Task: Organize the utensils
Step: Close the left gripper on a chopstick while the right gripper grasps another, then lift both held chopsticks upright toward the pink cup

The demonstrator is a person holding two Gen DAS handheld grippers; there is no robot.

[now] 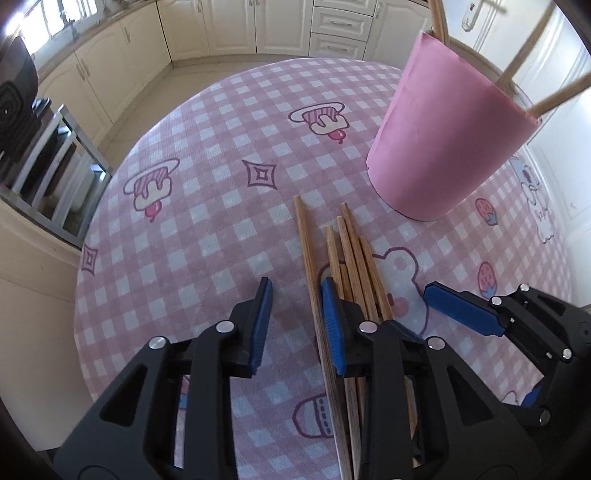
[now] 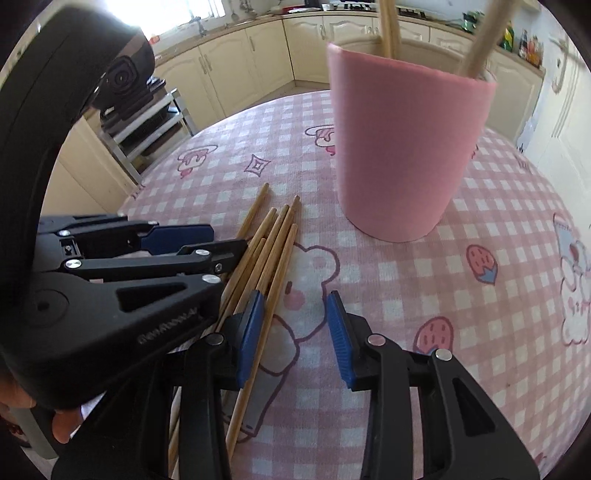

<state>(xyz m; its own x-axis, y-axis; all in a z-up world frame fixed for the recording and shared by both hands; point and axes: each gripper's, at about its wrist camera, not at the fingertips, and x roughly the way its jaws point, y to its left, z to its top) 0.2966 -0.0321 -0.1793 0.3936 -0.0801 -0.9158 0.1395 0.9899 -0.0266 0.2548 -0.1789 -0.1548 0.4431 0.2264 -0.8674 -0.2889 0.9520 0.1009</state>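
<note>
Several wooden chopsticks (image 1: 351, 258) (image 2: 273, 236) lie in a loose bundle on the pink checked tablecloth (image 1: 203, 221), in front of a tall pink cup (image 1: 443, 140) (image 2: 402, 147). More chopsticks (image 1: 437, 18) (image 2: 388, 26) stand in the cup. My left gripper (image 1: 296, 282) points down over the bundle's left side. It is open, and the leftmost chopstick (image 1: 308, 258) lies between its jaws beside the right pad. My right gripper (image 2: 295, 295) is also open, with the rightmost chopstick (image 2: 280, 273) beside its left pad. The two grippers stand close side by side.
The round table's far edge (image 1: 258, 70) curves in front of cream kitchen cabinets (image 1: 229, 26). A metal shelf rack (image 1: 55, 166) stands off the table's left side. A hand (image 2: 62, 424) holds the left gripper's black body (image 2: 92, 306).
</note>
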